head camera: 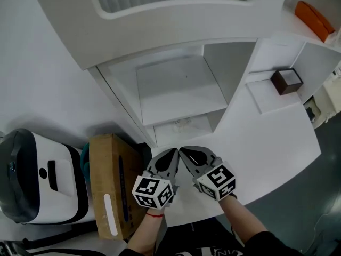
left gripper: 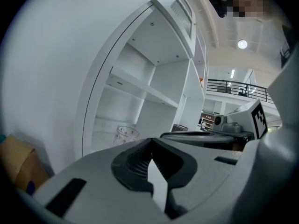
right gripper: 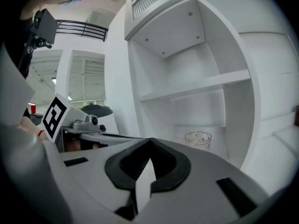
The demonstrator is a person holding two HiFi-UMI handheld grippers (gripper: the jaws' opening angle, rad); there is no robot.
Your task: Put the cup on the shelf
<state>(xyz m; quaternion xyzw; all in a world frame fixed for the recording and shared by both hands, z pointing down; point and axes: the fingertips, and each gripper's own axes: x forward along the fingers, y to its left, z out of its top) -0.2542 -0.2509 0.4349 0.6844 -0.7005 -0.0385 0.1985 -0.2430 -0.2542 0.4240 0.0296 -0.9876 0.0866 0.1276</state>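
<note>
Glass cup (head camera: 184, 124) stands on lowest shelf (head camera: 165, 134), well ahead of left gripper (head camera: 172, 153) and right gripper (head camera: 184, 151); both pressed together, empty.

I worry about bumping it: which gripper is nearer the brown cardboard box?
Left. The left gripper sits just right of the brown cardboard box; the right gripper lies farther right, past the left.

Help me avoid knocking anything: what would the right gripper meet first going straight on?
Probably the white shelf, inside its lowest compartment: the right gripper, shut and empty, points there, with the glass cup slightly right of its line. Depth is unclear.
</note>
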